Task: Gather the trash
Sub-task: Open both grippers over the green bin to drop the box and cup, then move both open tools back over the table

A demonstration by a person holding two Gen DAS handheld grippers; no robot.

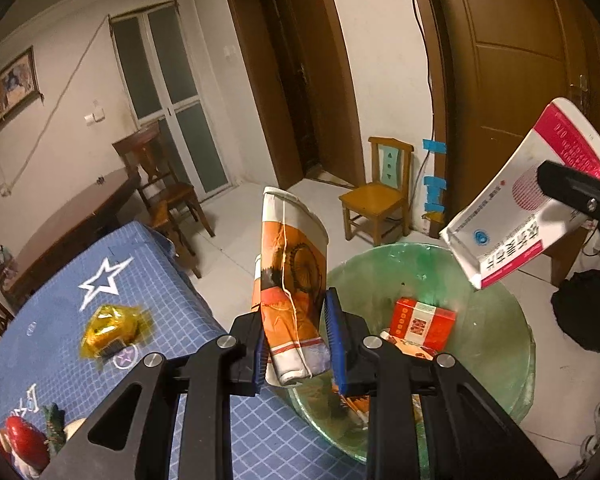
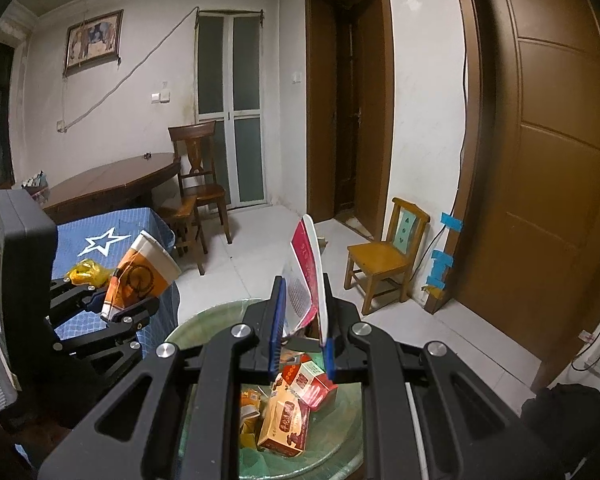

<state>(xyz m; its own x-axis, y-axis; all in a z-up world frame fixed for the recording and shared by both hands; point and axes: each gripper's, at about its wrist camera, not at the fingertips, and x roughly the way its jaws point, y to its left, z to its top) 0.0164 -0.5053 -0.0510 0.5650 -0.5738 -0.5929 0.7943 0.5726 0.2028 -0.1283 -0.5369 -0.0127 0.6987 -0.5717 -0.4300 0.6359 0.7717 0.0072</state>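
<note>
While both loads hang over the green-lined bin (image 1: 496,320), a crushed paper cup (image 1: 292,288) is pinched low by the left gripper (image 1: 296,348); a flattened carton (image 2: 306,276), light and pliable, is pinched edgewise by the right gripper (image 2: 300,336).

Bin (image 2: 204,322) mouth open; table (image 1: 172,292) edge crowds its left.

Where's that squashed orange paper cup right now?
The orange paper cup is pinched in the left tongs, held at the table edge beside the green-lined trash bin.
</note>
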